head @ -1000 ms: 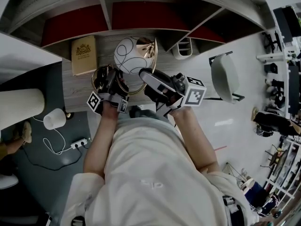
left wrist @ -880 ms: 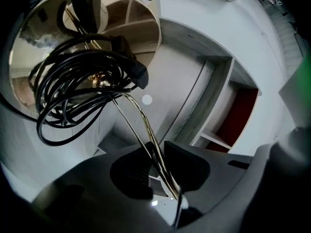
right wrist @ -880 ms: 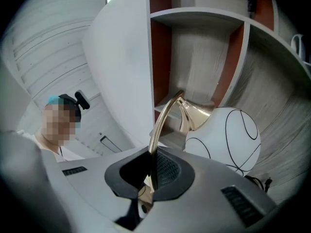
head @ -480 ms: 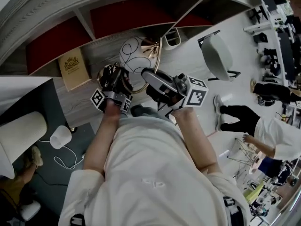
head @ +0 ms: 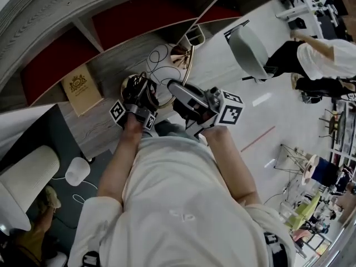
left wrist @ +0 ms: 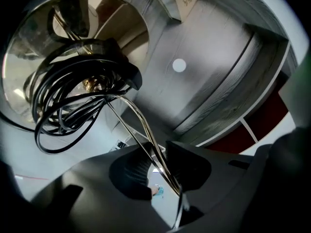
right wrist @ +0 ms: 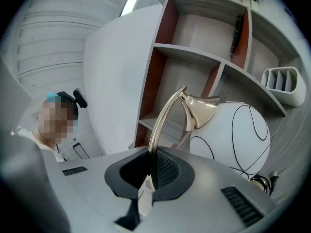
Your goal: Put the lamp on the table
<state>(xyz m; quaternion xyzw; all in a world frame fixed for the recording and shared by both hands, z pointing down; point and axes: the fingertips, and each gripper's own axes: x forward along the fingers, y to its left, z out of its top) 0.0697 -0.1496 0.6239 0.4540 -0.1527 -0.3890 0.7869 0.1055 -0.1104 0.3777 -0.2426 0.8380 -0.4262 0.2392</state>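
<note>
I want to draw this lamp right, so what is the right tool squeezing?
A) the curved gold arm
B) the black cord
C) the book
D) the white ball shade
A: in the right gripper view the right tool is closed on the curved gold arm, while the white ball shade hangs free beside it.

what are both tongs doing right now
left tongs: open, jaws have just been opening, lamp's thin stem loose between them
right tongs: closed on the lamp's curved gold arm
</note>
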